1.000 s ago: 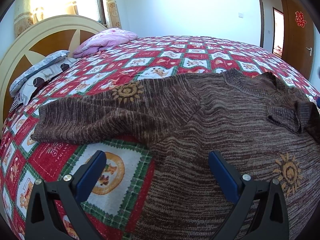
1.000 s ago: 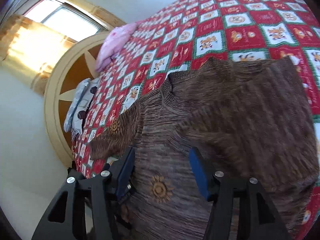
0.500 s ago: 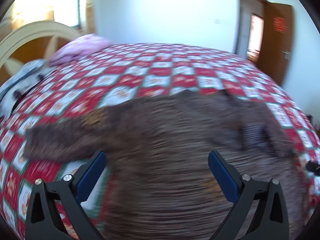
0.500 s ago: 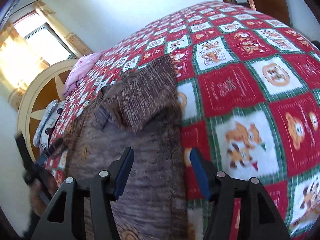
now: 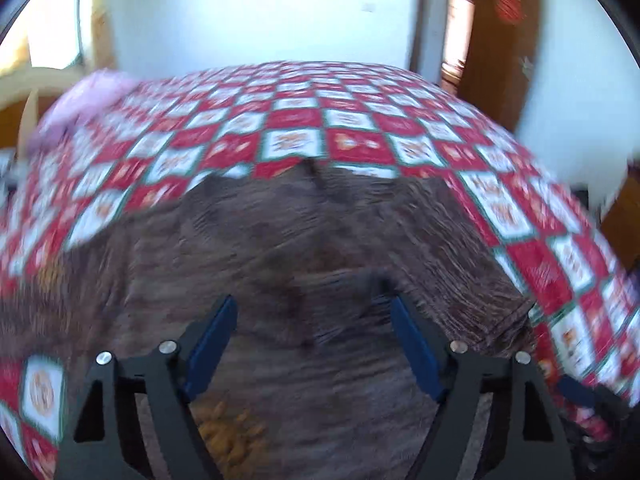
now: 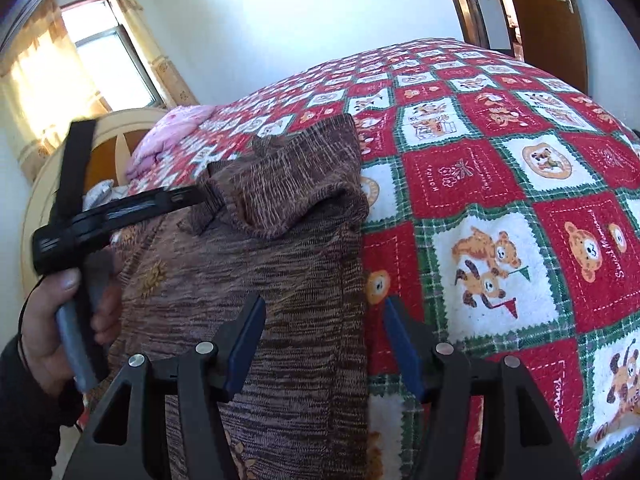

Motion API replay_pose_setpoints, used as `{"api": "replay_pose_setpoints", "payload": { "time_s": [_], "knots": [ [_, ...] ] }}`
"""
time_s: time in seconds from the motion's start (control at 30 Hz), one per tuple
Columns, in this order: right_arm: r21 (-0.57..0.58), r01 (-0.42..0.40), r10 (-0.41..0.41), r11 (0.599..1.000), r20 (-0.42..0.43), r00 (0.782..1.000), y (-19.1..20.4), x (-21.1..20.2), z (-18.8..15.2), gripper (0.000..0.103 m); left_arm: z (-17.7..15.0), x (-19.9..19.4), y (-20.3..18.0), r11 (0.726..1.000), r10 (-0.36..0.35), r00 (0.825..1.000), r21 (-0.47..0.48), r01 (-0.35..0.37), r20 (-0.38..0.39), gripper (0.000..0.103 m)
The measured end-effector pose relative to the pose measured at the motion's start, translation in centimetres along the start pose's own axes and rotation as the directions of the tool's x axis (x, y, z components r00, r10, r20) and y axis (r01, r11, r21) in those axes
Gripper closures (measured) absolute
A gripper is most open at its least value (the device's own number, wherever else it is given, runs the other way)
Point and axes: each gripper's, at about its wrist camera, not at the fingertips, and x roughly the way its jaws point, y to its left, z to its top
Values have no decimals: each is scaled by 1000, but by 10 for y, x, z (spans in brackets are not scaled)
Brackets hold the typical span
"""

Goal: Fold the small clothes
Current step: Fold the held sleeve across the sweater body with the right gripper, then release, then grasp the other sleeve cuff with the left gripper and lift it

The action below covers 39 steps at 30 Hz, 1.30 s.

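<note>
A brown knit sweater (image 6: 288, 264) with yellow sun motifs lies on the bed; it also fills the middle of the blurred left wrist view (image 5: 304, 256). Its right sleeve is folded in over the chest (image 6: 296, 184). My left gripper (image 5: 312, 316) is open just above the sweater's collar area; in the right wrist view it shows from the side (image 6: 200, 196), fingers reaching onto the folded sleeve. My right gripper (image 6: 322, 320) is open and empty over the sweater's right side edge, near the quilt.
The red, white and green patchwork quilt (image 6: 500, 200) covers the bed. A pink pillow (image 6: 168, 140) and cream headboard (image 6: 40, 208) are at the far left. A brown door (image 5: 504, 36) and doorway stand beyond the bed.
Both grippers have swung to the right across the sweater. The left gripper now hangs over the collar and folded sleeve; the right gripper has moved to the sweater's right edge. Both stay open.
</note>
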Motion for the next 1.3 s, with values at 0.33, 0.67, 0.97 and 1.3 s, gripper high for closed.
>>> {"api": "replay_pose_setpoints", "payload": {
  "time_s": [0.33, 0.67, 0.97, 1.3],
  "knots": [
    [79, 17, -17, 997, -4, 1000, -16, 0, 1, 41, -37, -38, 21, 983, -40, 998, 182, 32, 40, 97],
    [112, 63, -66, 992, 23, 998, -20, -5, 1, 41, -86, -43, 49, 931, 57, 998, 360, -55, 4, 89],
    [86, 94, -97, 992, 32, 995, -15, -6, -1, 40, -31, -22, 76, 996, -67, 997, -54, 65, -49, 38],
    [56, 116, -117, 992, 17, 993, -11, -3, -1, 40, -11, 14, 72, 987, -95, 990, -136, 80, -106, 98]
  ]
}}
